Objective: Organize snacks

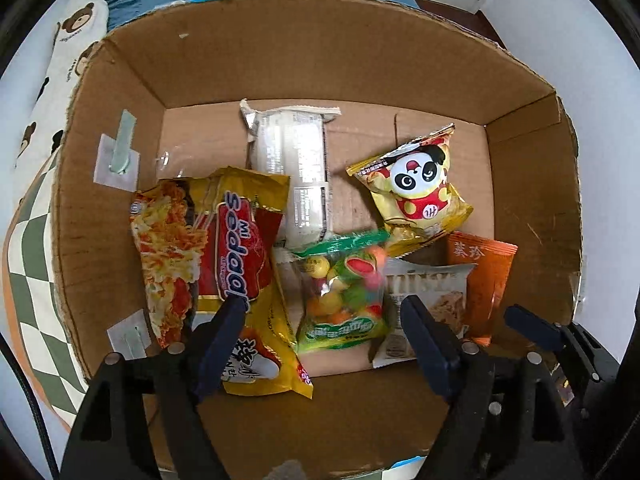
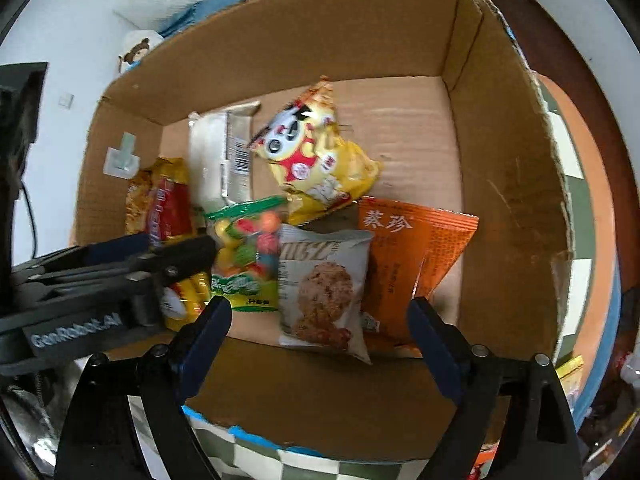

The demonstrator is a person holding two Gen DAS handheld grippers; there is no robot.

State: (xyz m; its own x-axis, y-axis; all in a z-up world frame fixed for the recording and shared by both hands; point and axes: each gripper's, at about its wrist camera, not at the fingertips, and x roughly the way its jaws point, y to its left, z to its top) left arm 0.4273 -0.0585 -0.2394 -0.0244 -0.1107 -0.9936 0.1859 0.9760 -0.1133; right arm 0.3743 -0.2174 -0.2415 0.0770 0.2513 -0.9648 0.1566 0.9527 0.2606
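**Hand-held grippers over box, both wide, nothing held**

Left hand-held gripper stood spread wide above the near wall of the cardboard box, with nothing between its fingers. Its left fingertip lay over the noodle packet; its right fingertip lay over the cookie pack. The candy bag showed in the gap between them.

The right hand-held gripper was likewise wide apart and held nothing. It hovered over the near edge of the box, with the cookie pack showing between its fingers.

All snacks lay on the box floor. The noodle packet lay against the left wall. A silver pack lay behind it, reaching toward the far wall. The panda bag lay tilted near the middle, resting partly on the candy bag and the orange sachet. The sachet lay at the right, partly under the cookie pack. The candy bag lay between the noodle packet and the cookie pack, touching both.

Checked cloth showed beneath the box.
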